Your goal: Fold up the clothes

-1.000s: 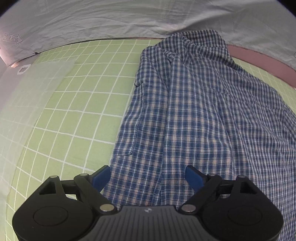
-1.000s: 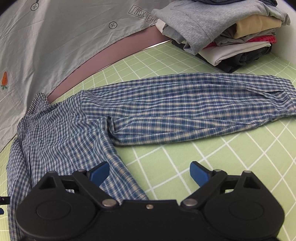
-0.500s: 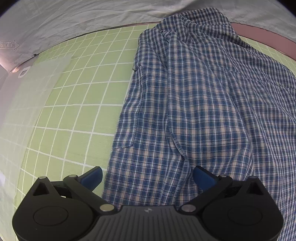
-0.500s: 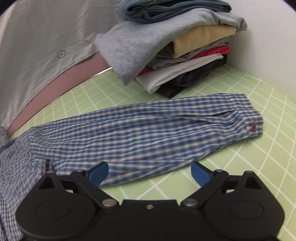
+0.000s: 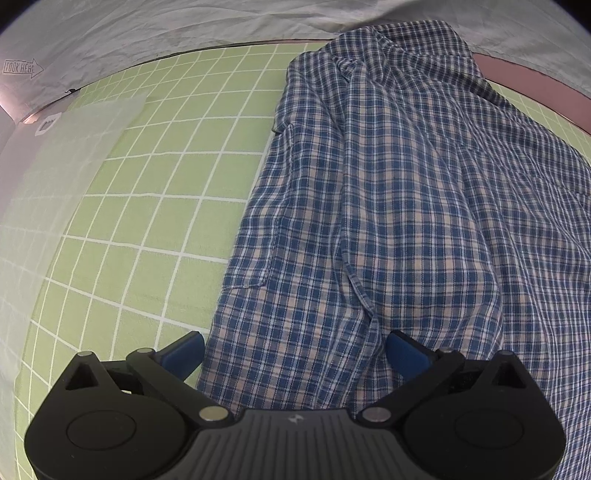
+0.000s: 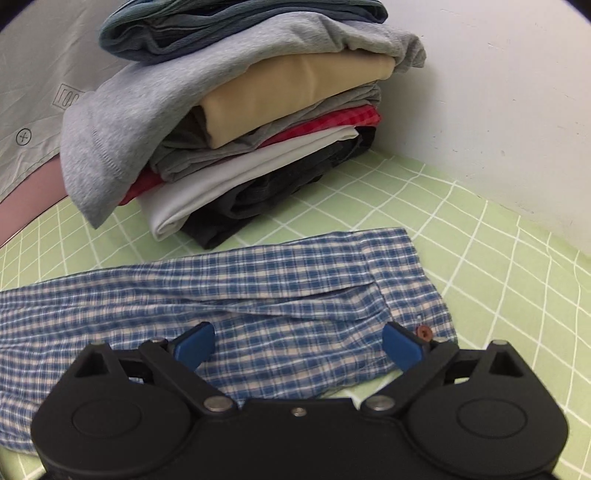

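A blue and white checked shirt lies spread on the green grid mat, collar at the far end. My left gripper is open, low over the shirt's near left hem, its blue fingertips straddling the cloth. In the right wrist view the shirt's sleeve stretches out to the right, ending in a cuff with a brown button. My right gripper is open just above the sleeve near the cuff, with nothing held.
A tall stack of folded clothes stands right behind the sleeve, against a white wall. A grey sheet rises behind the mat. A translucent white sheet covers the mat's left side.
My right gripper has swept right along the sleeve from the shirt's body to the cuff and come lower. My left gripper has settled slightly closer over the hem. Both stayed open.
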`<action>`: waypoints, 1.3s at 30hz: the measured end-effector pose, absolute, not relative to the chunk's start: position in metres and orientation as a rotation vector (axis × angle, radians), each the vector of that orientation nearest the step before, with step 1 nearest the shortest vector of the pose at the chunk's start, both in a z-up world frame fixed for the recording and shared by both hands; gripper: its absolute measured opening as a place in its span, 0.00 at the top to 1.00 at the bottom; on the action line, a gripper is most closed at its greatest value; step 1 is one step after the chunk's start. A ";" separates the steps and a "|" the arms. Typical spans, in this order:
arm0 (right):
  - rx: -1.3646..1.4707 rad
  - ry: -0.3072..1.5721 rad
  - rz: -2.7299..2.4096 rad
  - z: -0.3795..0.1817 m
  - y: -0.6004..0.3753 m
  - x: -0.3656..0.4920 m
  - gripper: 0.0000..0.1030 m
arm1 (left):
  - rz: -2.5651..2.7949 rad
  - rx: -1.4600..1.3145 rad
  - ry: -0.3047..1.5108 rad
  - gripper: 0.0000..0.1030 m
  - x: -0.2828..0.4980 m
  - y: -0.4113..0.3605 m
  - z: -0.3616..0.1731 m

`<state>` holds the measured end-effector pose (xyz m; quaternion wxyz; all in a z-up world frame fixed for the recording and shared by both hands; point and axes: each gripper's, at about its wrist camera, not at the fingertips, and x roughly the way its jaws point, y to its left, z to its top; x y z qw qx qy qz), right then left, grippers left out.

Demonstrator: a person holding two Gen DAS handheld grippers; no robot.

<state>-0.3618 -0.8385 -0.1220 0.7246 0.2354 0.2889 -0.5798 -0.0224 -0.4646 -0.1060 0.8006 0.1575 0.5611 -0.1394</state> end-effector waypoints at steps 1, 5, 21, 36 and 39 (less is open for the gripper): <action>0.516 0.633 -1.291 -0.121 -0.842 -0.364 0.04 | -0.298 0.336 1.206 0.00 -0.022 -0.465 -0.106; 0.501 0.615 -1.337 -0.119 -0.854 -0.375 0.03 | -0.293 0.321 1.217 0.00 -0.021 -0.463 -0.106; 0.625 0.622 -1.402 -0.138 -0.866 -0.410 0.01 | -0.286 0.265 1.240 0.00 -0.021 -0.454 -0.104; 0.589 0.548 -1.204 -0.098 -0.836 -0.383 0.75 | -0.301 0.227 1.269 0.00 -0.014 -0.446 -0.103; 0.551 0.527 -1.134 -0.081 -0.816 -0.366 0.75 | -0.299 0.222 1.256 0.00 -0.013 -0.444 -0.098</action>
